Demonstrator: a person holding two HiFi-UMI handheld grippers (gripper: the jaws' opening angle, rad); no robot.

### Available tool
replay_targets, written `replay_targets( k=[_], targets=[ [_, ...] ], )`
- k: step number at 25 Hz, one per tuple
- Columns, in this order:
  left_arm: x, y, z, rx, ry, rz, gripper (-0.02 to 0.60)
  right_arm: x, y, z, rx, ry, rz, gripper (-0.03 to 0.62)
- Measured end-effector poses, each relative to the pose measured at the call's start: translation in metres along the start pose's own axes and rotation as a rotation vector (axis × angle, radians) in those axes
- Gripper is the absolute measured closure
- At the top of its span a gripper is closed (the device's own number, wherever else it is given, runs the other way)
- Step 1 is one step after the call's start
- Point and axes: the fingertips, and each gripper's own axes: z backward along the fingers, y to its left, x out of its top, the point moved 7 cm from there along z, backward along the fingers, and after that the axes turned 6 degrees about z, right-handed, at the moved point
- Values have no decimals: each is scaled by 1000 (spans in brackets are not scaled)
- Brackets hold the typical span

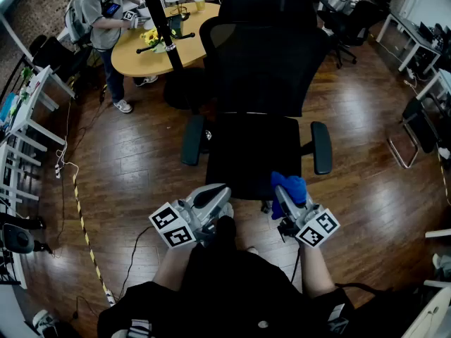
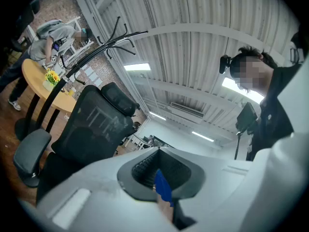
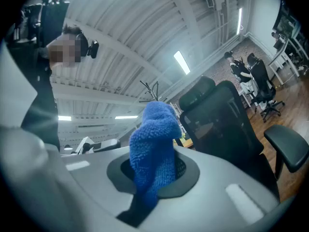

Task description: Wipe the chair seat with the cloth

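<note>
**Status: Cloth Gripped, Wiping Not Begun**

1. Task progress. The chair seat [image 1: 250,153] is bare and nothing touches it. The cloth [image 1: 289,187], blue and bunched, is held at the right tongs [image 1: 285,204], near the front edge of the seat and above floor level. The left tongs [image 1: 211,199] hang beside them, just short of the same front edge and apart from the cloth. Judgement: pick-up is complete, and the whole wiping stage is left to do. No contact between cloth and seat is shown.

2. Tongs state. The right tongs are clamped on the cloth, which rises as a thick wad out of the jaw recess. The left tongs are drawn narrow, jaws together. Only a thin blue sliver shows at their seam, and what it is cannot be determined.

3. View comparison.
   - The head view alone shows the layout: the seat between its two armrests [image 1: 192,139], both tongs in front of it, and beyond the chair a round wooden counter [image 1: 134,58] with a person [image 1: 99,9] standing at it.
   - The right gripper view alone confirms the grip on the cloth. It does not show the seat surface, only the backrest [image 3: 222,124] and one armrest against the ceiling.
   - The left gripper view alone shows the closed left jaws. It is likewise angled upward, toward the ceiling and the chair back.
</note>
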Motion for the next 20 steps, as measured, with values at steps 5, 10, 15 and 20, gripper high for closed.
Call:
replay_targets(
  k=[5, 10, 15, 20],
  targets=[
    [37, 78, -16, -10, -14, 40, 580, -34, -60, -76, -64, 102, -42, 559],
    [66, 154, -33, 6, 1, 98, 580, -73, -140, -156, -142, 291, -62, 559],
    [67, 197, -30, 65, -20, 179, 580, -149, -216, -222, -207, 473, -117, 559],
    [60, 245, -17, 213, -48, 259, 580, -244, -277, -321, -194, 628, -184, 559]
  ],
)
